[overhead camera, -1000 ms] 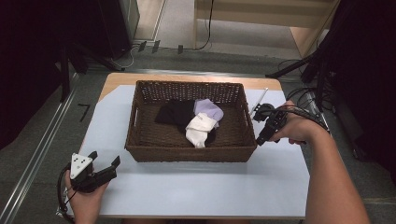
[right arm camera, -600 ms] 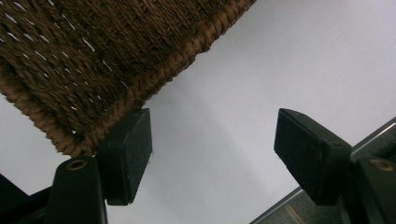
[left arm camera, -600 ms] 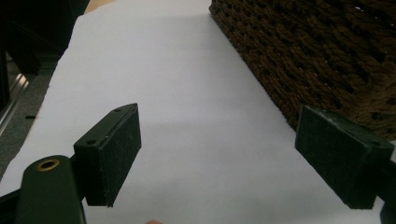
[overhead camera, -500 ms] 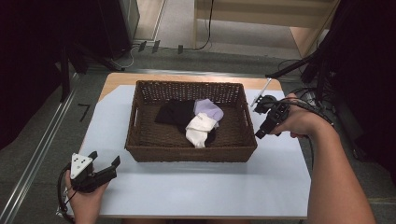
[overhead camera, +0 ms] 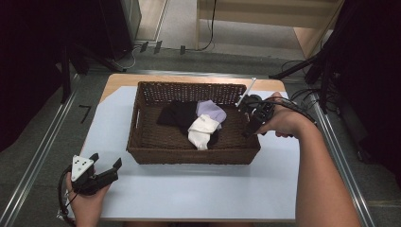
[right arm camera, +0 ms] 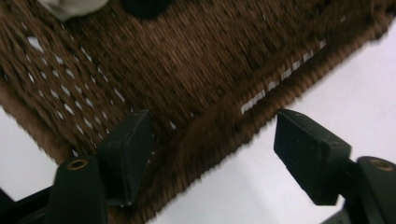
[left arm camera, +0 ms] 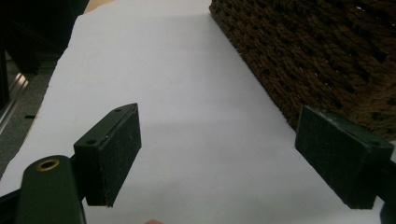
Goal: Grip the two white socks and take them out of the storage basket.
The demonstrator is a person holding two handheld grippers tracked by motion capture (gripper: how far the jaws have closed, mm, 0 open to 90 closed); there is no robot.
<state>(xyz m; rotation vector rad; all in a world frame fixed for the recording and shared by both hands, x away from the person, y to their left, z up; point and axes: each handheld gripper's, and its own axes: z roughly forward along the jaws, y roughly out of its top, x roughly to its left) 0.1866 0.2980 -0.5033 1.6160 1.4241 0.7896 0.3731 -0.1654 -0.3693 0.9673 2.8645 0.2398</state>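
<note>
- Moved since a second before: right gripper [overhead camera: 249,124] swung from outside the basket's right wall to above its right rim, tilted down into the basket; left gripper [overhead camera: 105,166] stayed put on the near left of the table.
- Right gripper: jaws spread wide, pinching nothing, straddling the woven rim [right arm camera: 219,126] in the right gripper view, one pad over the basket floor, the other over the white table sheet [right arm camera: 355,70].
- Left gripper: jaws spread too, empty, resting low over the sheet, the basket's outer wall [left arm camera: 327,56] just beyond its right pad.
- Just ahead of the right gripper, inside the wicker basket [overhead camera: 142,142]: white cloth [overhead camera: 202,130], nearest to it and lying on the dark one.
- Beyond that: purple cloth [overhead camera: 210,109] touching the white one, then black cloth [overhead camera: 175,113] farthest from the right gripper, toward the far-left part of the basket.
- Likely risk: a pad catching on the rim on the way down, tipping or dragging the light basket; caused by straddling the wall.
- Further risk: closing on two overlapped cloths at once, since white, purple and black lay bunched together.
- In the way: only the basket's right wall between gripper and cloths.
- Around: thin white rod [overhead camera: 246,91] at the far right corner, cables [overhead camera: 302,101] trailing beside the right hand.
</note>
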